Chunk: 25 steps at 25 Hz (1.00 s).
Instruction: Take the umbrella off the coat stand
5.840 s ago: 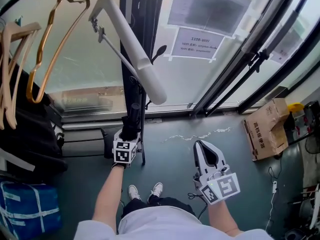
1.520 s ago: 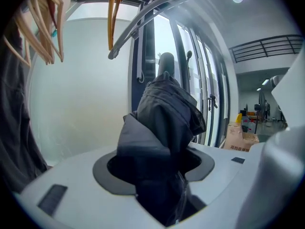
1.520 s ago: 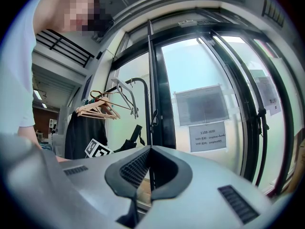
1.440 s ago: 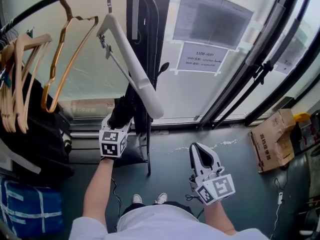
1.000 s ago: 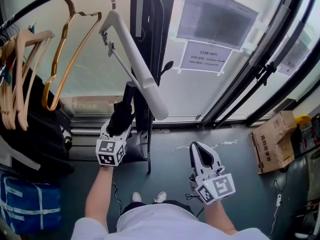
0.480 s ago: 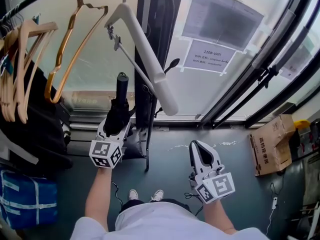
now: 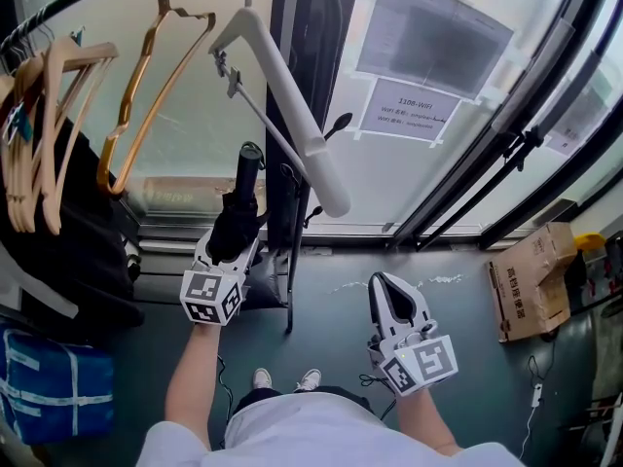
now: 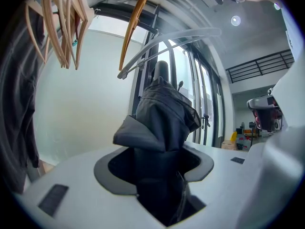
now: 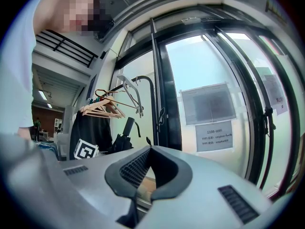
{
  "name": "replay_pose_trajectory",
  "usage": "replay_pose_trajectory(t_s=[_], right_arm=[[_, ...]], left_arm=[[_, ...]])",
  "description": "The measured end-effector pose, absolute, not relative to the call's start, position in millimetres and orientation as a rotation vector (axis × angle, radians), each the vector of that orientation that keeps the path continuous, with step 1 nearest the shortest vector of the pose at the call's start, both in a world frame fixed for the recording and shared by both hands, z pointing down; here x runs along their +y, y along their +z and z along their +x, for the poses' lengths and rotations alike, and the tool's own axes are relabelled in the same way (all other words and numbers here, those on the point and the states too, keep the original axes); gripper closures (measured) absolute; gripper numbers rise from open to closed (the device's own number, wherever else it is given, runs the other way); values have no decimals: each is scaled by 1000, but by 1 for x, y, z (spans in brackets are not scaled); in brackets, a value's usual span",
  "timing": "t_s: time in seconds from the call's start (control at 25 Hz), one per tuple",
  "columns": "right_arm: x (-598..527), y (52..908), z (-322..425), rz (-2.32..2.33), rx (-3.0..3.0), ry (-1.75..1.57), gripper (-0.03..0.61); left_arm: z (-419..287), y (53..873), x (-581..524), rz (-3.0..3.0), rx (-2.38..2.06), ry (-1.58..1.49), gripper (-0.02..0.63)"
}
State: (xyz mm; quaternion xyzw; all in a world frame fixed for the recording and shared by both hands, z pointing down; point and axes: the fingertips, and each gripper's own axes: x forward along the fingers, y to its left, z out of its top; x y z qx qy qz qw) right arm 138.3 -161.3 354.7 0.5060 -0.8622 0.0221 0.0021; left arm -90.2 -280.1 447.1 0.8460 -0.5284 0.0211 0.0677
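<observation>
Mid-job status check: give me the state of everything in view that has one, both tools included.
umbrella: folded shut, upright, clamped in the left tool.
left tool: shut on the umbrella.
right tool: shut, nothing in it.
white hanger: hanging, nothing on it.
wooden hangers: hanging in a bunch.
</observation>
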Motion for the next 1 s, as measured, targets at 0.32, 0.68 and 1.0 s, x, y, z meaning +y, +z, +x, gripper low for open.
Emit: replay_pose_trajectory(t_s=[0.32, 0.68, 1.0], right_arm=[[-151, 354, 145, 1625, -2695, 75, 560], [-138, 357, 159, 1676, -2676, 88, 560], [-132, 355, 163, 1675, -2706, 92, 561]], left_arm=[[-79, 444, -280, 2568, -1564, 75, 364], [-76, 443, -283, 2549, -1573, 89, 364], [-71, 439, -273, 2549, -1589, 127, 364]])
